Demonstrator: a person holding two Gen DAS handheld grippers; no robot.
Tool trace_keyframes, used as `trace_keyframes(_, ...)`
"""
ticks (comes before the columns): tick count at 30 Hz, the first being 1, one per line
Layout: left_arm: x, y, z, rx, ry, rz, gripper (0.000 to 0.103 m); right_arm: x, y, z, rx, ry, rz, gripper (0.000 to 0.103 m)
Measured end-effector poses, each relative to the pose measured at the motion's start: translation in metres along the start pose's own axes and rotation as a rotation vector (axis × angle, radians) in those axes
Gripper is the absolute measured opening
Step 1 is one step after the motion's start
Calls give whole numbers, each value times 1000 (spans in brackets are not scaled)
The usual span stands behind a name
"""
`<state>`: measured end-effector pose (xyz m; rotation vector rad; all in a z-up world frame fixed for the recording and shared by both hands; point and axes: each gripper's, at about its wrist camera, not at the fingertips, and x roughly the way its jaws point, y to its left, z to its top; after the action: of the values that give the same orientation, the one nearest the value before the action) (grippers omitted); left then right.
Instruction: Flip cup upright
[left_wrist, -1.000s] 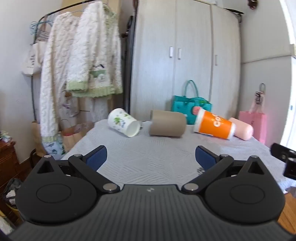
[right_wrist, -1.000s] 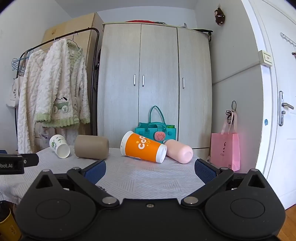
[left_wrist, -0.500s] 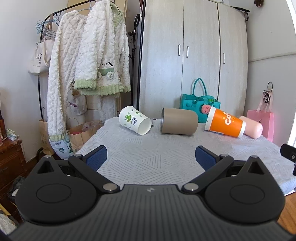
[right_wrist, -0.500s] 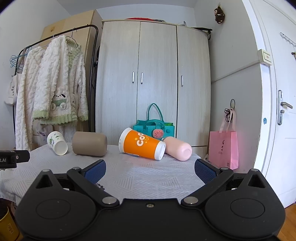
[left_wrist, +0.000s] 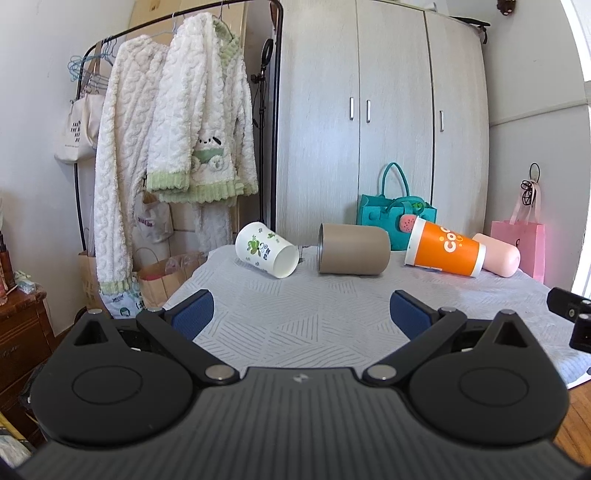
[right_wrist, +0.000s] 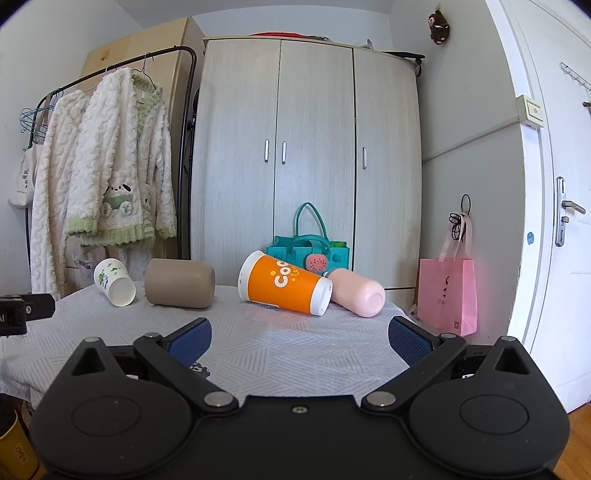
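This is a bedroom in someone's home. A tall pale wood-grain wardrobe with three doors fills the back wall. Beside it stands a black clothes rail hung with fluffy white and green pyjamas and a canvas tote. A teal felt handbag sits at the foot of the wardrobe, and a pink paper gift bag hangs by its ribbon from a wall hook. To the right is a white room door with a lever handle. A soft-toy ornament is pinned high on the wall, and the floor is wooden.
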<state>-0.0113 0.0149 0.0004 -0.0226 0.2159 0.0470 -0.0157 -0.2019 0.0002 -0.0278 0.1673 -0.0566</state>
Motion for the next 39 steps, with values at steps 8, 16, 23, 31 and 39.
trace_keyframes(8, -1, -2, -2, -2, -1, -24, 103, 1, -4, 0, 14, 7, -7, 103)
trace_keyframes(16, -1, -3, -1, -1, 0, -26, 103, 2, -5, -2, 19, 10, -10, 103)
trace_keyframes(23, -1, -3, -2, -2, -1, -27, 103, 2, -6, -2, 20, 9, -9, 103)
trace_keyframes(31, -1, -4, -2, 1, 3, -26, 103, 3, -6, -2, 19, 11, -8, 103)
trace_keyframes(39, 4, -2, -7, 4, 37, -13, 103, 5, -4, -5, 7, 21, 3, 103)
